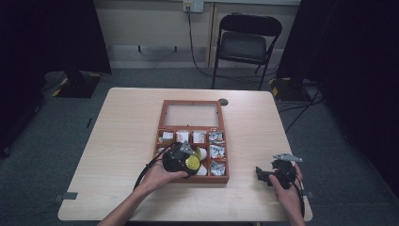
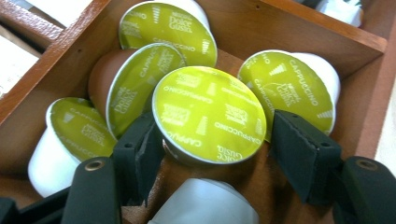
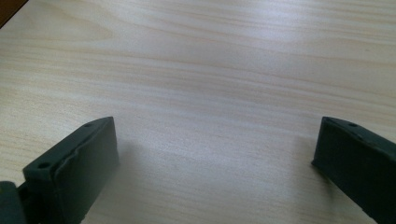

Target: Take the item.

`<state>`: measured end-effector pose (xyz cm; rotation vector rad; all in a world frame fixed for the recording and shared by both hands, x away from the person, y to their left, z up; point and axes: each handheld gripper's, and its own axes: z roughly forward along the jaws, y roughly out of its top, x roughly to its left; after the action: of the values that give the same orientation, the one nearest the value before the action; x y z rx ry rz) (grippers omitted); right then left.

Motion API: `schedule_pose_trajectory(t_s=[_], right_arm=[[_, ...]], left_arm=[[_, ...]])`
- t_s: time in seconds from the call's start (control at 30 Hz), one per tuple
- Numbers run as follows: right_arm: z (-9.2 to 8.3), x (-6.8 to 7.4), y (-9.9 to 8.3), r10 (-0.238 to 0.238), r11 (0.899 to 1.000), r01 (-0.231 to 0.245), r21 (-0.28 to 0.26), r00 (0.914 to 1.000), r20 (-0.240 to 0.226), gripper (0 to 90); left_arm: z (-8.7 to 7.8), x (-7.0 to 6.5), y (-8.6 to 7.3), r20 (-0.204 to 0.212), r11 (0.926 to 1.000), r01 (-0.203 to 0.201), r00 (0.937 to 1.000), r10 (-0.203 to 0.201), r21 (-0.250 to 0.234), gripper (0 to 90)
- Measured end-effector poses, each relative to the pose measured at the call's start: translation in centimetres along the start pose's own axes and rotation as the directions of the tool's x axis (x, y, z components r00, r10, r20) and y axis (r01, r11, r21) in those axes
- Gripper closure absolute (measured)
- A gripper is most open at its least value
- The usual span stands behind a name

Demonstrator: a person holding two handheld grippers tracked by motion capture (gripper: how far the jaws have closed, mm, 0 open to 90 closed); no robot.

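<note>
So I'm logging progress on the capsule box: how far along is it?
Done: several green-lidded capsules already lie in the wooden box compartment. In hand: the left claw straddles one capsule, though whether it grips is unclear. Left: withdrawing; the right claw rests open and empty over the table.

A light wooden table carries the lot. Sitting square on it, a reddish wooden compartment box, glass-paned lid lying open toward the far edge. Just past that lid, a small dark round disc rests on the tabletop.
</note>
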<state>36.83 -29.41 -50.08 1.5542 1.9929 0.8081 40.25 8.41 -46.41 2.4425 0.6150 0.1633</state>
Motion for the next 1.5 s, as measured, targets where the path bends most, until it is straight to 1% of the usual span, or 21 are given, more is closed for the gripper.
schedule_pose_trajectory(t_s=[0.1,0.13,0.17,0.3,0.33,0.37,0.4,0.53,0.6,0.7,0.93,0.97,1.0,1.03,1.1,1.17,1.27,1.3,1.4,1.5], right_arm=[[0.0,0.0,0.0,0.002,1.000,-0.002,0.000,1.0000,0.001,0.0],[0.0,0.0,0.0,0.002,1.000,-0.002,0.000,1.0000,0.001,0.0],[0.0,0.0,0.0,0.003,1.000,-0.003,0.000,1.0000,0.001,0.0],[0.0,0.0,0.0,0.002,1.000,-0.002,0.000,1.0000,0.002,0.0],[0.0,0.0,0.0,0.004,1.000,-0.004,0.001,1.0000,0.002,0.0],[0.0,0.0,0.0,0.003,1.000,-0.003,0.000,1.0000,0.003,0.0],[0.0,0.0,0.0,0.003,1.000,-0.003,0.001,1.0000,0.003,0.0],[0.0,0.0,0.0,0.004,1.000,-0.004,0.000,1.0000,0.003,0.0],[0.0,0.0,0.0,0.004,1.000,-0.004,0.000,1.0000,0.003,0.0],[0.0,0.0,0.0,0.004,1.000,-0.004,0.001,1.0000,0.003,0.0],[0.0,0.0,0.0,0.004,1.000,-0.004,0.000,1.0000,0.003,0.0],[0.0,0.0,0.0,0.004,1.000,-0.004,0.000,1.0000,0.003,0.0],[0.0,0.0,0.0,0.004,1.000,-0.004,0.000,1.0000,0.003,0.0],[0.0,0.0,0.0,0.004,1.000,-0.004,0.000,1.0000,0.003,0.0],[0.0,0.0,0.0,0.004,1.000,-0.004,0.000,1.0000,0.003,0.0],[0.0,0.0,0.0,0.004,1.000,-0.004,0.000,1.0000,0.003,0.0],[0.0,0.0,0.0,0.004,1.000,-0.004,0.000,1.0000,0.003,0.0],[0.0,0.0,0.0,0.004,1.000,-0.004,0.001,1.0000,0.003,0.0],[0.0,0.0,0.0,0.004,1.000,-0.004,0.000,1.0000,0.003,0.0],[0.0,0.0,0.0,0.004,1.000,-0.004,0.000,1.0000,0.003,0.0]], left_arm=[[0.1,0.1,0.0,0.006,0.9998,0.020,0.9998,-0.020,-0.001,34.1],[0.1,0.1,0.0,0.005,0.9998,0.019,0.9998,-0.019,0.001,34.2],[0.1,0.1,0.0,-0.008,0.9998,0.019,0.9998,-0.019,0.003,38.9],[0.1,0.1,0.0,-0.011,0.9998,0.019,0.9998,-0.019,0.002,38.8],[0.0,0.0,0.0,-0.019,0.9998,0.020,0.9996,-0.021,-0.007,38.9],[-0.1,0.0,0.0,-0.025,0.9998,0.013,0.9996,-0.013,-0.012,39.4],[-0.1,0.0,-0.1,-0.028,0.9996,0.018,0.9994,-0.018,-0.022,39.9],[-0.3,0.1,-0.2,-0.015,0.9988,0.030,0.9994,-0.030,-0.038,40.1],[-0.3,0.0,-0.2,-0.021,0.9987,0.026,0.9994,-0.027,-0.044,40.1],[-0.5,0.1,-0.3,-0.009,0.9980,0.030,0.9995,-0.031,-0.056,40.2],[-0.7,0.3,-0.5,-0.001,0.9967,0.037,0.9993,-0.038,-0.072,40.2],[-0.8,0.3,-0.6,-0.002,0.9955,0.042,0.9991,-0.042,-0.085,40.2],[-0.8,0.3,-0.6,-0.002,0.9955,0.042,0.9991,-0.042,-0.085,40.1],[-0.8,0.4,-0.6,0.008,0.9940,0.053,0.9986,-0.052,-0.096,40.2],[-0.9,0.5,-0.7,0.010,0.9938,0.053,0.9986,-0.052,-0.098,40.2],[-1.0,0.5,-0.7,0.004,0.9935,0.058,0.9983,-0.058,-0.098,40.2],[-1.1,0.6,-0.8,-0.001,0.9906,0.070,0.9975,-0.071,-0.118,40.2],[-1.1,0.6,-0.8,-0.001,0.9886,0.077,0.9969,-0.078,-0.129,40.2],[-1.2,0.6,-0.8,0.004,0.9881,0.077,0.9970,-0.078,-0.133,40.2],[-1.6,0.6,-0.8,0.011,0.9852,0.083,0.9966,-0.082,-0.150,40.2]])
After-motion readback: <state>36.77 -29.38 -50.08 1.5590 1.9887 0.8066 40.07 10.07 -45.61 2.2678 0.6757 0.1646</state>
